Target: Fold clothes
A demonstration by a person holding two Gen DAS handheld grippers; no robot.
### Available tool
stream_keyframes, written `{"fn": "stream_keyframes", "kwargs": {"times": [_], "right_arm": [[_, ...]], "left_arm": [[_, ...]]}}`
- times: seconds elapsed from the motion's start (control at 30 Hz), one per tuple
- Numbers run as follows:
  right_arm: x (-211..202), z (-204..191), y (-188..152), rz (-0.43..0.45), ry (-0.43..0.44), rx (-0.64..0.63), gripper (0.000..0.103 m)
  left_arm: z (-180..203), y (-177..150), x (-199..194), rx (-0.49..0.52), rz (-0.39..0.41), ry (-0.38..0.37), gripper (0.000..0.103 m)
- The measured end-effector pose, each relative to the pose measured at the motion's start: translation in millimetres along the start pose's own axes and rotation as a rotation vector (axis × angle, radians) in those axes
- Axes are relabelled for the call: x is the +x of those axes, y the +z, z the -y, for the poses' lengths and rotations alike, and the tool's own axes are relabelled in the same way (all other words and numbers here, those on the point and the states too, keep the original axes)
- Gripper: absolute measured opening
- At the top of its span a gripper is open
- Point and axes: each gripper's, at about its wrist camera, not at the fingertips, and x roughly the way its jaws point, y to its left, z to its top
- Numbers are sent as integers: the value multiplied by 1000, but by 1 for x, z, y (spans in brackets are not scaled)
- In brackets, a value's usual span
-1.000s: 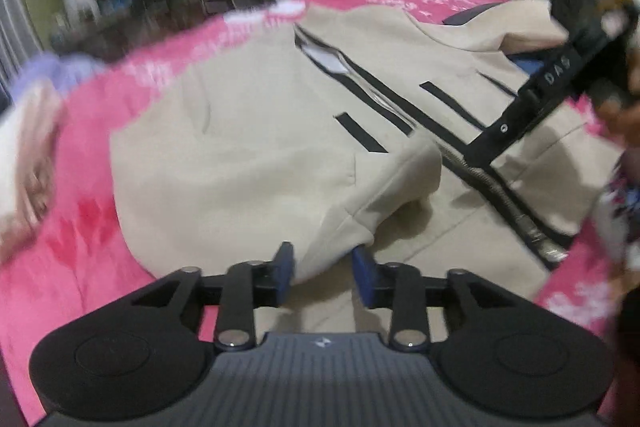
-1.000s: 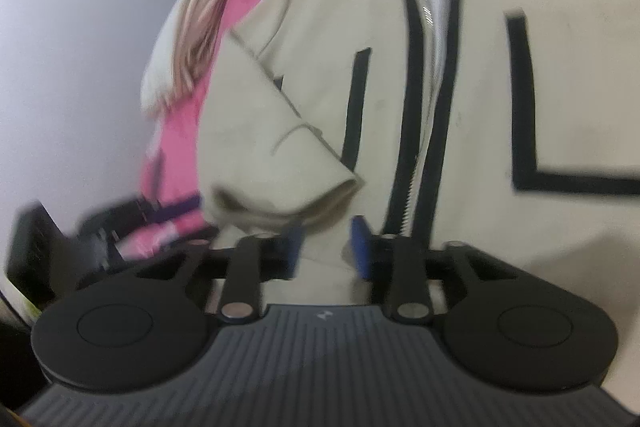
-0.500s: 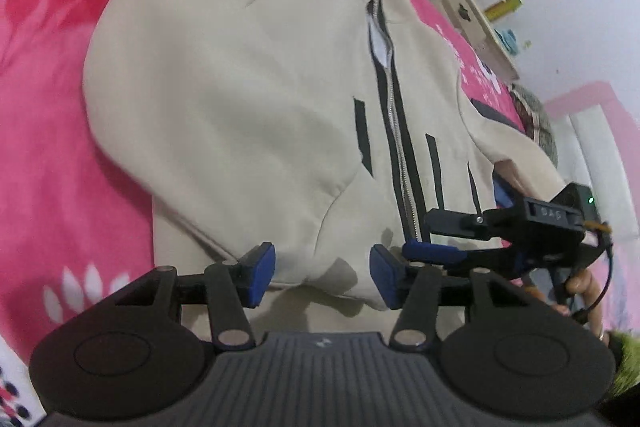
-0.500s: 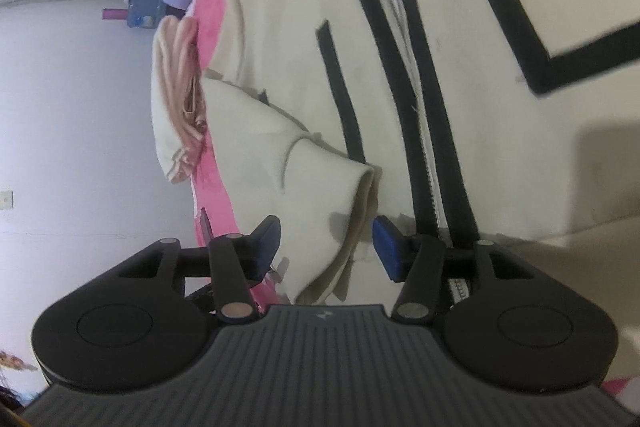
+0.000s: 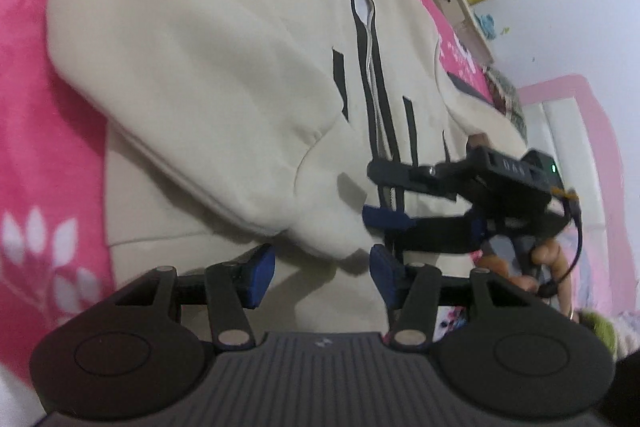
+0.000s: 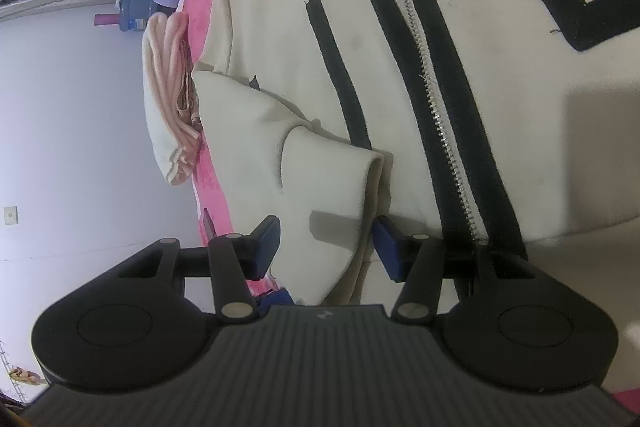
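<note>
Jacket: where it lies zipped on the pink bed (image 5: pixel 24 75), the cream jacket (image 5: pixel 224 39) has one sleeve (image 6: pixel 320 163) folded across (cuff forward).
Left gripper (image 5: pixel 322 269): jaws apart around the cuff.
Right gripper (image 6: pixel 326 241): jaws apart, likewise.

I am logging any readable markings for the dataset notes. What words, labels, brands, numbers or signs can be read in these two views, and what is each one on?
Raised characters on the right gripper body in the left wrist view: blurred, not readable for certain.
Label on the blue water jug: too small to read.
Small pale logo on each camera's own mount: a mark, no letters.
Cream jacket: black stripes only, no text.
</note>
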Motion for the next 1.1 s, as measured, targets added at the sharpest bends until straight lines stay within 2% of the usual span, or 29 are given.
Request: {"fn": "stream_keyframes", "kwargs": {"times": [0.13, 0.3, 0.47, 0.57, 0.63, 0.67, 0.73, 0.8, 0.9, 1.1], "right_arm": [[-10, -4, 2, 28, -14, -41, 51], [-26, -27, 19, 70, -43, -217, 52], [-5, -51, 43, 5, -117, -449, 56], [16, -53, 50, -71, -127, -510, 56], [23, -54, 47, -89, -136, -568, 56], [24, -55, 45, -91, -139, -600, 53], [24, -57, 40, -109, -147, -644, 42], [21, -59, 33, -117, -181, -703, 21], [7, -61, 28, -106, -183, -722, 6], [-23, -84, 23, -7, -146, -729, 5]], "left_arm": [[-3, 0, 7, -44, 20, -17, 52], [-3, -3, 10, -52, 29, -13, 49], [-4, -5, 7, -50, 33, -8, 46], [-3, -7, 5, -43, 38, 5, 42], [-2, -7, 4, -39, 38, 19, 37], [-2, -8, 4, -37, 38, 29, 32], [0, -8, 4, -34, 40, 42, 27], [2, -10, 4, -21, 47, 49, 20], [6, -12, 2, 0, 58, 44, 16], [21, -6, -6, 12, 76, -68, 15]]}}
